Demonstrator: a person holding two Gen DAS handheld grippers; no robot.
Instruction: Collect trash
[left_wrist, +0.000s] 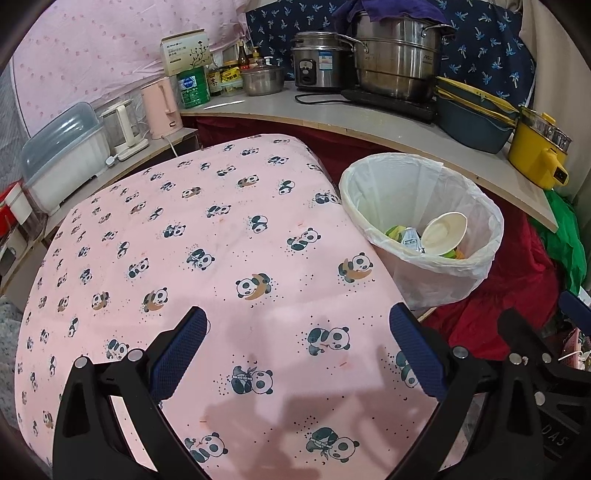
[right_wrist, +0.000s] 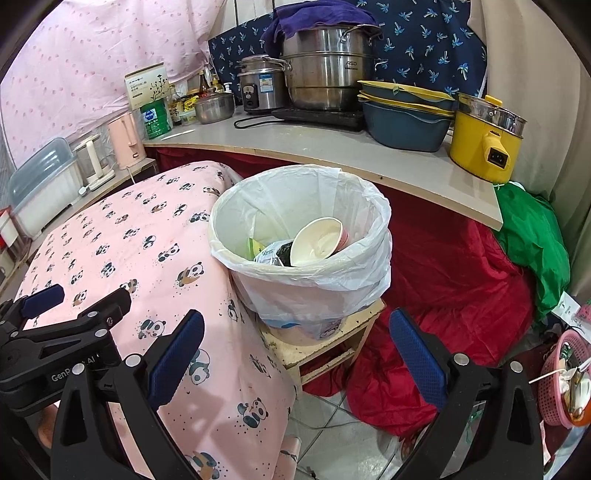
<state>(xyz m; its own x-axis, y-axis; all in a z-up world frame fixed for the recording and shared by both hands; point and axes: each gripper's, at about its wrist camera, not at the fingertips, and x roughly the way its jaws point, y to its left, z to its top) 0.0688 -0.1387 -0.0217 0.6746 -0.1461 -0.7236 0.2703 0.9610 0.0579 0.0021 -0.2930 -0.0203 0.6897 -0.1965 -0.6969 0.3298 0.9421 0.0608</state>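
We hold the left tool (left_wrist: 297, 325) spread and empty over the panda-print cloth (left_wrist: 207, 236) on the table, and the right tool (right_wrist: 296, 330) equally spread and empty, facing the lined trash bin (right_wrist: 306, 266) that stands on a low wooden stand (right_wrist: 332, 347) just beside the table. The bin already holds a paper bowl (right_wrist: 317, 242) and wrappers (right_wrist: 271, 254), and we see no loose trash on the cloth. So we judge the collecting nearly done, and to finish well we would sweep both tools slowly over the table edges before calling it finished.

The paper bowl (right_wrist: 318, 242) hides the trash beneath it; the pink basket (right_wrist: 563, 380) is cut off.
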